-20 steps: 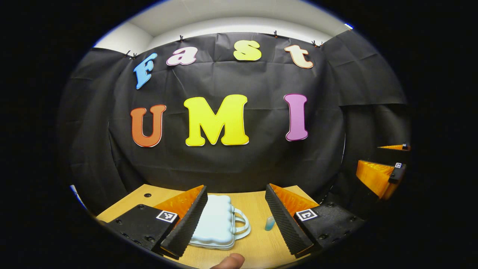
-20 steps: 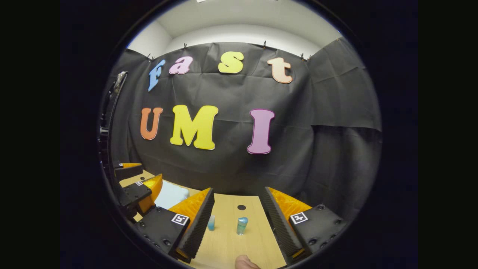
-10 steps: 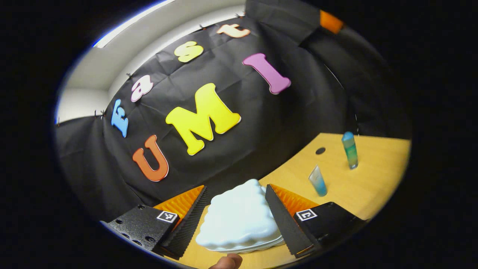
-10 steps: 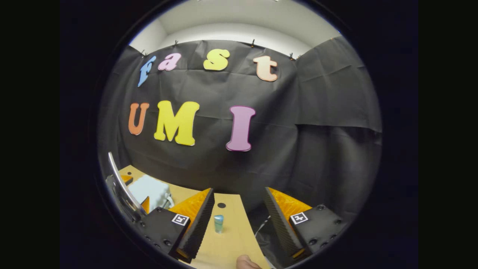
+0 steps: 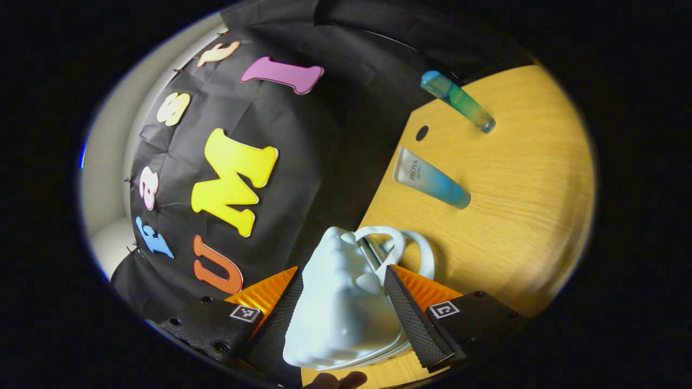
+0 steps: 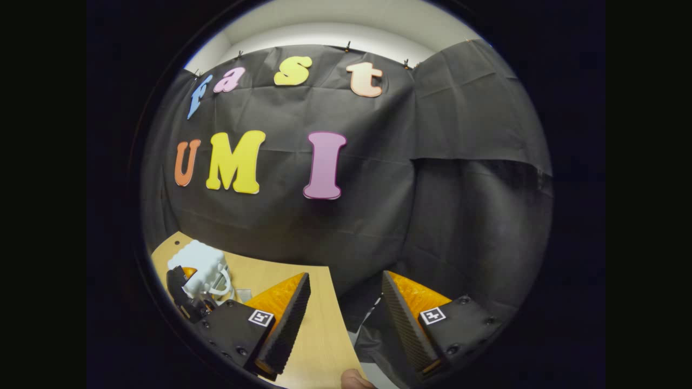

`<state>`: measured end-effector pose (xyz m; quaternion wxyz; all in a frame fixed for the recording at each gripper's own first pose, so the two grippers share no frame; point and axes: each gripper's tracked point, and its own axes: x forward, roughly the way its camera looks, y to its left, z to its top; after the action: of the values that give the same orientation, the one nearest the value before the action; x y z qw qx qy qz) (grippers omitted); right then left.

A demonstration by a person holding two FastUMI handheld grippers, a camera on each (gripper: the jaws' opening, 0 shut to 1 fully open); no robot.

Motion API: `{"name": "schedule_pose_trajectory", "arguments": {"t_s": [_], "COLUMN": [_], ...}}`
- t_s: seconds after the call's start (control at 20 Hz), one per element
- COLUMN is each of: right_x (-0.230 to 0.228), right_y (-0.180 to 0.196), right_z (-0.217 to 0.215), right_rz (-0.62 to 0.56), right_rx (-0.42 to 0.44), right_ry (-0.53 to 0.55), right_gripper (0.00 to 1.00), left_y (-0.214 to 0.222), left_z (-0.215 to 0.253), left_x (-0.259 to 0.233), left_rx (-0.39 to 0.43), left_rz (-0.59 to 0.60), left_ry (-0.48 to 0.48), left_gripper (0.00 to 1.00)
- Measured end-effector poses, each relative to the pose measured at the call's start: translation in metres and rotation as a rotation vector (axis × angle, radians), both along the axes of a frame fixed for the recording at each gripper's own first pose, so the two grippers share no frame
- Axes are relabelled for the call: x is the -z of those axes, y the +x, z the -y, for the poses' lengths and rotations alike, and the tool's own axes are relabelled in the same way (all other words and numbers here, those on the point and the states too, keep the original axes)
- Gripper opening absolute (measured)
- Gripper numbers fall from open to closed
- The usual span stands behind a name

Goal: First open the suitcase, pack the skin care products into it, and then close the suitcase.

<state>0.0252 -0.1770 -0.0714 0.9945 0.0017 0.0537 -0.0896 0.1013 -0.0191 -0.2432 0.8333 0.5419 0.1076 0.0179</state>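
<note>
1. Two grippers are recorded. The left gripper (image 5: 346, 316) is seen in the left gripper view with its fingers set either side of the pale blue suitcase (image 5: 343, 302)
2. Both fingers are seen lying against the sides of the suitcase; whether they press on it cannot be told with certainty, but contact on both sides is apparent
3. The suitcase is noted as closed, its two looped handles (image 5: 403, 248) projecting from the far end toward the bare tabletop
4. The suitcase is seen lying on the wooden table (image 5: 530, 216), near the table edge that meets the black cloth wall (image 5: 324, 146)
5. A squat tube (image 5: 431, 178), clear at one end and blue at the other, is noted standing on the table beyond the handles, apart from the suitcase
6. A slimmer blue-green tube (image 5: 457, 101) is noted farther off, near a dark round hole (image 5: 421, 132) in the tabletop
7. A fingertip (image 5: 346, 380) is noted at the bottom edge of the left gripper view
8. The right gripper (image 6: 346, 319) is seen in the right gripper view with its fingers well apart and nothing between them, held over the table's edge
9. In the right gripper view the suitcase (image 6: 200, 265) is seen at far left, with the left gripper (image 6: 186, 292) beside it
</note>
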Motion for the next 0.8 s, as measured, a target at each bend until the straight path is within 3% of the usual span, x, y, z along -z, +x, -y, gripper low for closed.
{"name": "schedule_pose_trajectory", "arguments": {"t_s": [0.35, 0.5, 0.55, 0.7, 0.75, 0.8], "right_x": [0.018, 0.029, 0.033, 0.036, 0.036, 0.034], "right_y": [0.039, 0.049, 0.053, 0.061, 0.062, 0.063], "right_z": [0.032, 0.042, 0.045, 0.048, 0.048, 0.047], "right_rz": [-0.024, -0.05, -0.056, -0.059, -0.062, -0.065], "right_rx": [-0.024, -0.045, -0.055, -0.069, -0.067, -0.064], "right_ry": [0.065, 0.057, 0.06, 0.058, 0.056, 0.059], "right_gripper": [0.8, 0.8, 0.8, 0.8, 0.8, 0.8], "left_y": [0.039, 0.046, 0.047, 0.049, 0.049, 0.05], "left_z": [0.007, 0.009, 0.007, 0.011, 0.012, 0.013], "left_x": [0.033, 0.047, 0.048, 0.047, 0.044, 0.044], "left_rx": [0.011, 0.02, 0.017, 0.023, 0.025, 0.023], "left_rz": [-0.111, -0.185, -0.199, -0.2, -0.195, -0.198], "left_ry": [0.237, 0.325, 0.346, 0.383, 0.391, 0.393], "left_gripper": [0.91, 0.62, 0.6, 0.34, 0.3, 0.17]}}
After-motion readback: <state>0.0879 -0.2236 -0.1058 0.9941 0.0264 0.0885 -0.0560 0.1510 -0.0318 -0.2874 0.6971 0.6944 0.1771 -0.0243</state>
